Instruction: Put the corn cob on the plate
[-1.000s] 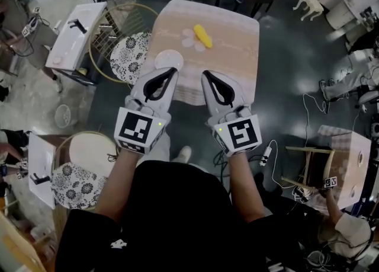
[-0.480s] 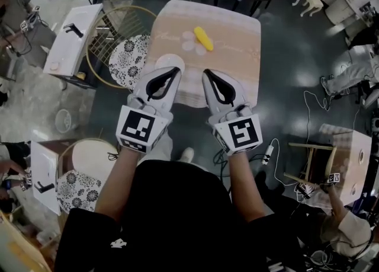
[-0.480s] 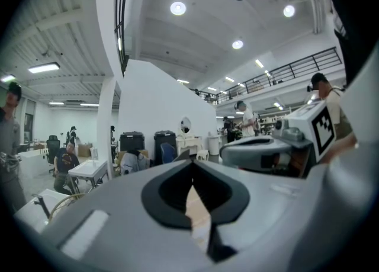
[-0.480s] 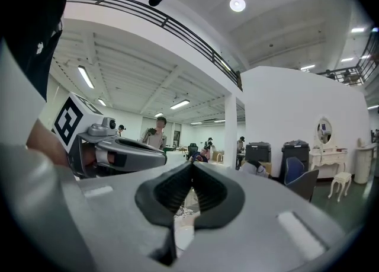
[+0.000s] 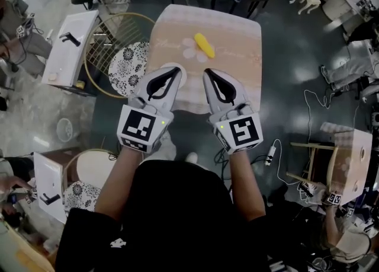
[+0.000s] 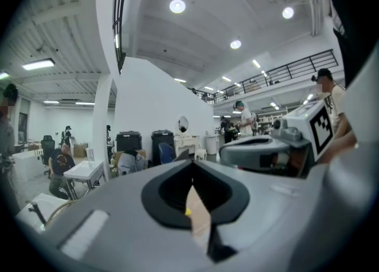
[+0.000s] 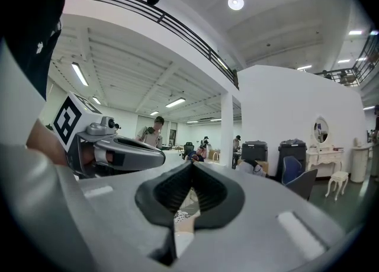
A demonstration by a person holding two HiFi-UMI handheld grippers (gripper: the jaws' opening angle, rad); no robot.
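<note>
Lit brightly and evenly from above by round ceiling lamps (image 6: 177, 6) and strip lights (image 7: 79, 74). Softly glared on the floor (image 5: 308, 75). Bent at the edges and darkened in the corners of both gripper views; blurred up close.

Right gripper (image 7: 190, 167), jaws pressed together at the frame's centre.
Left gripper (image 7: 118, 151) sits at middle left; a white dressing table (image 7: 323, 157) stands far right.

plate (image 5: 183, 75) — mostly hidden behind left gripper (image 5: 174, 70) | corn cob (image 6: 188, 211) in left gripper view — tiny speck
</note>
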